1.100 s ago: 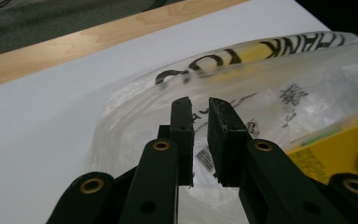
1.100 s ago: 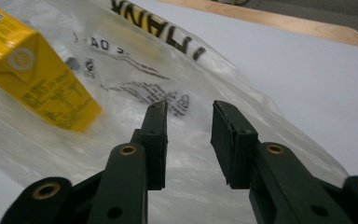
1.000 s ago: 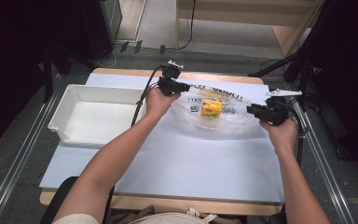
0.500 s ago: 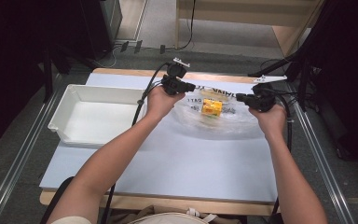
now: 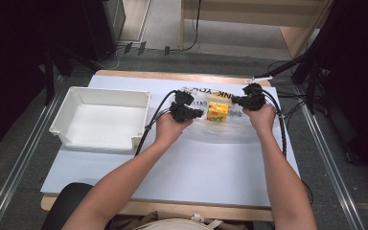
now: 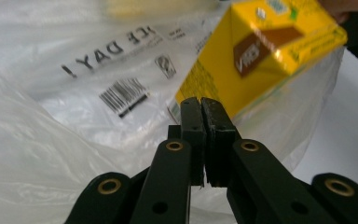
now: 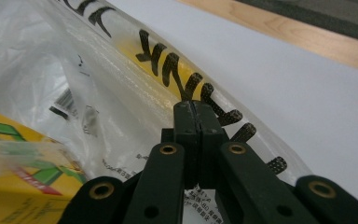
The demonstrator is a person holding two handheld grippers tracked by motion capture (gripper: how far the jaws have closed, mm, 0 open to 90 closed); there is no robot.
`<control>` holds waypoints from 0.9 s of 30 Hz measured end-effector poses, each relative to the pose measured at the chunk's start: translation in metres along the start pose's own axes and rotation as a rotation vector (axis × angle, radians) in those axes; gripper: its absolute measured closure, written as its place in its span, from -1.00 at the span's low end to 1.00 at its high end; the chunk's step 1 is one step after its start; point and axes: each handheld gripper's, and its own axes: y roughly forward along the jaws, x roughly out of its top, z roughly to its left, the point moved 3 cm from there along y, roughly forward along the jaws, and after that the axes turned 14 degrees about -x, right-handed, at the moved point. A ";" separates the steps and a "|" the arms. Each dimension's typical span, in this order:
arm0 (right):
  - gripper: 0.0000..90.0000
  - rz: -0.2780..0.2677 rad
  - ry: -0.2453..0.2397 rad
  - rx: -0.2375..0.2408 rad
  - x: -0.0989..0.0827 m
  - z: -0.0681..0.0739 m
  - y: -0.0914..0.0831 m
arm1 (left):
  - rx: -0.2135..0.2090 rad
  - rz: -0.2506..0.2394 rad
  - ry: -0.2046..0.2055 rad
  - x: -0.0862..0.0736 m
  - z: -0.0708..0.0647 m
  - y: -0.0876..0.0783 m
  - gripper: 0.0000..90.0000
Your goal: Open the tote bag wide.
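Pinching a thin, crinkly clear plastic bag [image 5: 220, 125] on the white tabletop [image 5: 196, 167].
Left gripper [image 5: 199, 113] and right gripper [image 5: 235, 100] have just clamped onto the film either side of a boxy yellow carton [image 5: 217, 111] inside; beyond sits a rectangular white tray [image 5: 100, 120].

Both forearms come in from six o'clock and reach toward twelve, bare to the elbow. The left hand [image 5: 170, 128] grips the left gripper [image 5: 197, 113], which points toward three o'clock; its fingers [image 6: 193, 122] are pressed together. The right hand [image 5: 262, 116] holds the right gripper [image 5: 235, 99], pointing toward nine o'clock at the other, its fingers [image 7: 186, 122] likewise closed flat against each other.
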 end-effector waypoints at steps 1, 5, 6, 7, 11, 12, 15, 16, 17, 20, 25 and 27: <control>1.00 0.003 0.003 0.001 -0.002 -0.001 0.004 | -0.003 -0.002 -0.005 -0.004 -0.001 0.002 0.99; 1.00 0.034 0.017 0.000 -0.009 0.000 0.015 | -0.010 -0.005 -0.016 -0.017 -0.001 0.006 0.99; 1.00 0.042 0.014 -0.003 -0.010 0.000 0.017 | -0.011 0.009 -0.020 -0.024 -0.001 0.010 0.99; 1.00 0.042 0.014 -0.003 -0.010 0.000 0.017 | -0.011 0.009 -0.020 -0.024 -0.001 0.010 0.99; 1.00 0.065 0.008 -0.011 -0.013 0.002 0.028 | -0.016 0.033 -0.018 -0.040 -0.002 0.019 0.99; 1.00 0.065 0.008 -0.011 -0.013 0.002 0.028 | -0.016 0.033 -0.018 -0.040 -0.002 0.019 0.99; 1.00 0.085 0.003 -0.024 -0.015 0.003 0.034 | -0.026 0.045 -0.013 -0.049 -0.005 0.019 0.99; 1.00 0.092 0.002 -0.028 -0.016 0.004 0.038 | -0.026 0.053 -0.007 -0.051 -0.005 0.019 1.00; 1.00 0.091 0.004 -0.030 -0.016 0.004 0.039 | -0.027 0.058 -0.005 -0.054 -0.005 0.018 1.00; 1.00 0.087 0.023 -0.031 -0.014 0.003 0.043 | -0.031 0.070 -0.001 -0.057 -0.005 0.017 1.00; 1.00 0.103 0.014 -0.054 -0.008 0.002 0.047 | -0.038 0.084 0.011 -0.065 -0.008 0.015 1.00; 1.00 0.101 0.008 -0.071 -0.005 0.002 0.051 | -0.045 0.083 0.015 -0.068 -0.009 0.012 1.00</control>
